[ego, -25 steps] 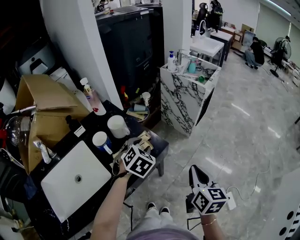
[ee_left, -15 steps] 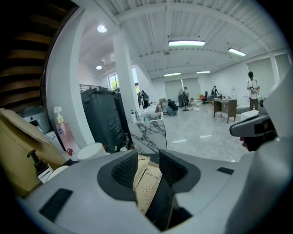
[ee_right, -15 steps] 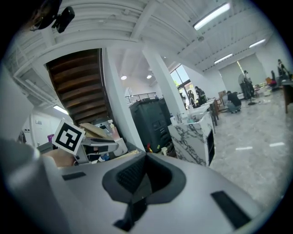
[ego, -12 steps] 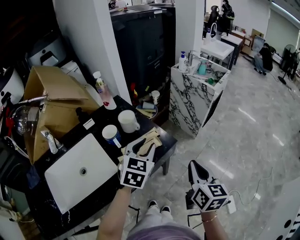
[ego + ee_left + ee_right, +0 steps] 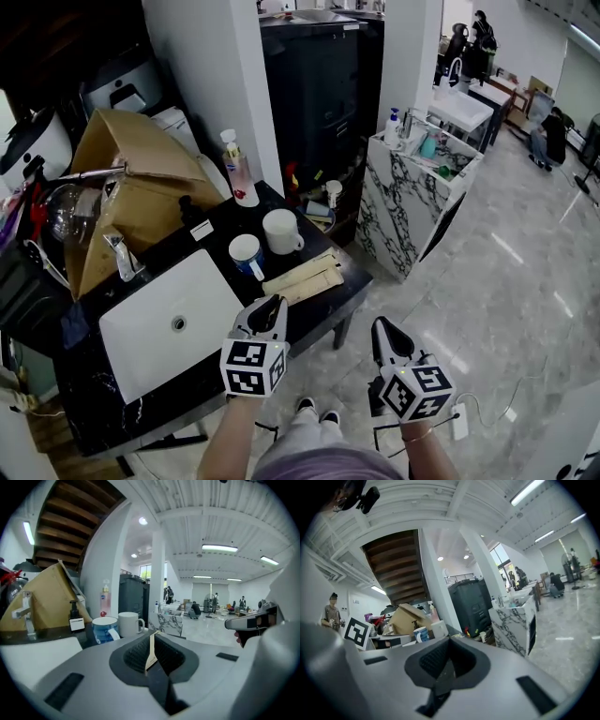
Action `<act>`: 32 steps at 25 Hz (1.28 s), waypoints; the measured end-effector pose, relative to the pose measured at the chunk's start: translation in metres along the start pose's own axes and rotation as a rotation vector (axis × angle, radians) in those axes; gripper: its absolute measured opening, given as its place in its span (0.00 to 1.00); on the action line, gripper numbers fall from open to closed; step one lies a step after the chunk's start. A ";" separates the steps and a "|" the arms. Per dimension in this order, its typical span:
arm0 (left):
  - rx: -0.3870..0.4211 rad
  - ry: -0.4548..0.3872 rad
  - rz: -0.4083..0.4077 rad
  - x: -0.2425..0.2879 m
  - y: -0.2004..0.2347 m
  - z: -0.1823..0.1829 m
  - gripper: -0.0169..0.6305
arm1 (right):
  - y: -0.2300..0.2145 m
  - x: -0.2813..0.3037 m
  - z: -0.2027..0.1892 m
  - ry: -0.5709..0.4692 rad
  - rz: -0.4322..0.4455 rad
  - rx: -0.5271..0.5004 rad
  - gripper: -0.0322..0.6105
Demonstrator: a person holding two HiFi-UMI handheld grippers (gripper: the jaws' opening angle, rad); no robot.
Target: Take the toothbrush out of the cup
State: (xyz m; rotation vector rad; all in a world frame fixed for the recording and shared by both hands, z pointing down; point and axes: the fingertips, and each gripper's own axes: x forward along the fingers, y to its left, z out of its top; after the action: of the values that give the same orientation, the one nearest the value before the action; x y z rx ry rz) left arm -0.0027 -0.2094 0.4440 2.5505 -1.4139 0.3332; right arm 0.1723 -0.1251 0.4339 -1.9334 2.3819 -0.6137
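A blue cup point(image 5: 247, 251) with a white rim stands on the black counter next to a white mug point(image 5: 280, 231); both show again ahead of the left gripper, cup point(image 5: 105, 628) and mug point(image 5: 130, 623). I cannot make out a toothbrush in the cup. My left gripper point(image 5: 272, 305) hovers over the counter's front edge, short of the flat tan packets point(image 5: 305, 277). Its jaws have just been closing and now stand together point(image 5: 152, 637), with nothing between them. My right gripper point(image 5: 380, 326) hangs shut over the floor, right of the counter, empty.
A white sink basin point(image 5: 141, 347) with a faucet point(image 5: 122, 258) fills the counter's left. Behind it stand an open cardboard box point(image 5: 131, 178) and a pink bottle point(image 5: 239, 173). A marble-patterned stand point(image 5: 412, 197) is at the right. People are far back in the hall.
The left gripper has drawn back from the tan packets toward the counter's front edge, rolled upright and closed its jaws. The packets stay on the counter. The right gripper drifted slightly.
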 end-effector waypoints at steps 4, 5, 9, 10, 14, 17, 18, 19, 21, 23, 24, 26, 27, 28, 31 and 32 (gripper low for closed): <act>-0.071 -0.022 0.068 -0.026 0.022 -0.010 0.05 | 0.010 -0.001 0.000 0.003 0.027 -0.012 0.05; -0.081 -0.025 0.080 -0.031 0.026 -0.012 0.04 | 0.012 -0.001 0.000 0.003 0.034 -0.014 0.05; -0.114 -0.058 0.137 -0.054 0.041 -0.014 0.03 | 0.020 -0.001 0.001 0.003 0.063 -0.021 0.05; -0.116 -0.068 0.147 -0.058 0.043 -0.014 0.03 | 0.022 -0.001 0.001 0.001 0.068 -0.023 0.05; -0.111 -0.090 0.167 -0.069 0.044 -0.014 0.03 | 0.025 -0.001 0.003 -0.002 0.077 -0.046 0.05; -0.102 -0.092 0.177 -0.071 0.041 -0.016 0.03 | 0.025 0.000 0.003 0.007 0.087 -0.059 0.05; -0.098 -0.090 0.179 -0.072 0.040 -0.017 0.03 | 0.026 0.000 0.003 0.011 0.090 -0.063 0.05; -0.095 -0.087 0.180 -0.072 0.040 -0.018 0.03 | 0.025 0.000 0.003 0.014 0.093 -0.069 0.05; -0.093 -0.082 0.180 -0.071 0.039 -0.020 0.03 | 0.025 0.001 0.004 0.014 0.093 -0.081 0.05; -0.090 -0.078 0.181 -0.071 0.038 -0.021 0.03 | 0.023 0.001 0.005 0.014 0.087 -0.090 0.05; -0.089 -0.076 0.180 -0.070 0.038 -0.021 0.03 | 0.022 0.002 0.005 0.014 0.083 -0.090 0.05; -0.091 -0.075 0.175 -0.070 0.035 -0.022 0.03 | 0.020 0.002 0.005 0.016 0.079 -0.085 0.05; -0.092 -0.073 0.173 -0.070 0.034 -0.023 0.03 | 0.020 0.002 0.005 0.018 0.079 -0.082 0.05; -0.092 -0.072 0.172 -0.070 0.033 -0.024 0.03 | 0.020 0.003 0.004 0.020 0.080 -0.081 0.05; -0.090 -0.067 0.176 -0.070 0.031 -0.025 0.03 | 0.021 0.002 0.004 0.022 0.085 -0.082 0.05; -0.088 -0.067 0.178 -0.070 0.031 -0.025 0.03 | 0.021 0.002 0.005 0.022 0.086 -0.085 0.05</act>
State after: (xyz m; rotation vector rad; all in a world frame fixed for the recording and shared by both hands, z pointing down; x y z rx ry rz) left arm -0.0672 -0.1617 0.4493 2.3929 -1.6464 0.2087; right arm 0.1536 -0.1253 0.4236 -1.8519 2.5293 -0.5408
